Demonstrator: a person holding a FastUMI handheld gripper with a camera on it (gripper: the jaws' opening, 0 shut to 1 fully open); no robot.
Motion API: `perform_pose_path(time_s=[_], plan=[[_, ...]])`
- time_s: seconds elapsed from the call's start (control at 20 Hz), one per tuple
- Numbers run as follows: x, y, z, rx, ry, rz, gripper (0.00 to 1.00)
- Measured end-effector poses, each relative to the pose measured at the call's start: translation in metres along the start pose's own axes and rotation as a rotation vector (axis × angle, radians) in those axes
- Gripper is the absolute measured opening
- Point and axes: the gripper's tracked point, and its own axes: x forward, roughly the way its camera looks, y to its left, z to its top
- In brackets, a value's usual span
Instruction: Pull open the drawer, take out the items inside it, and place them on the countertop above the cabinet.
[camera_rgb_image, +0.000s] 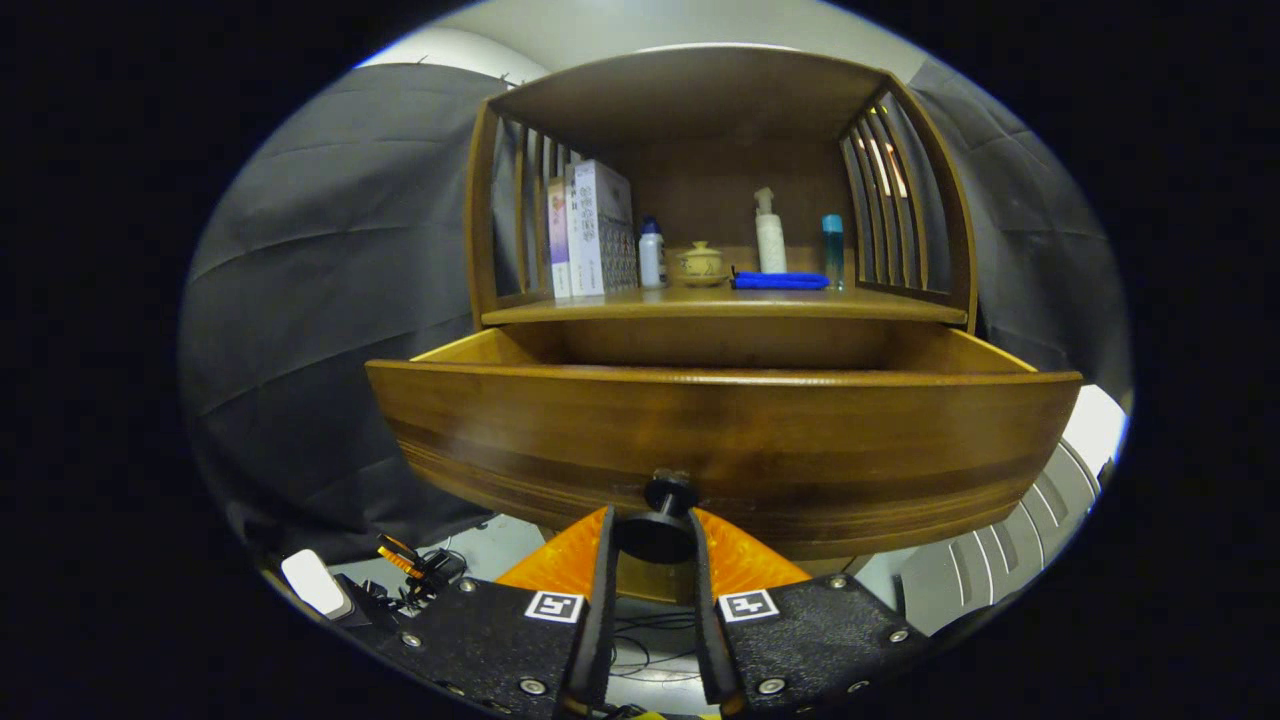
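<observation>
Both fingers of your gripper (655, 535) clench the drawer's knob (664, 520). The drawer (720, 440) stands pulled out beneath the worktop (720, 305), which carries books (590, 240), bottles and a blue cloth (780, 281).

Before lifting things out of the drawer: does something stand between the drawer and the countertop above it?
The gripper is shut on the knob. The drawer is open; nothing visible blocks the way up to the countertop. Its tall front hides the contents.

Drawer (720, 440) front: brown wood, darker grain bands running across. Knob (668, 515): black. On the shelf (720, 305): white book (600, 225) with patterned cover, white pump bottle (769, 235), blue cloth (780, 281), teal bottle (832, 245), tan lidded cup (698, 262).
</observation>
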Motion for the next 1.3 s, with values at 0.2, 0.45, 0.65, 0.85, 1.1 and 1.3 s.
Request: perform_pose_path(time_s=[0.2,0.45,0.65,0.85,1.1,1.3], plan=[[-0.021,0.011,-0.005,-0.006,0.014,0.02,0.35],[-0.028,0.011,-0.001,-0.018,-0.019,0.067,0.43],[-0.044,0.014,0.033,-0.1,-0.142,0.116,0.64],[-0.061,0.012,0.067,-0.103,-0.215,0.147,0.88],[-0.06,0.014,0.119,-0.135,-0.278,0.176,0.94],[-0.044,0.015,0.135,-0.113,-0.23,0.203,0.94]])
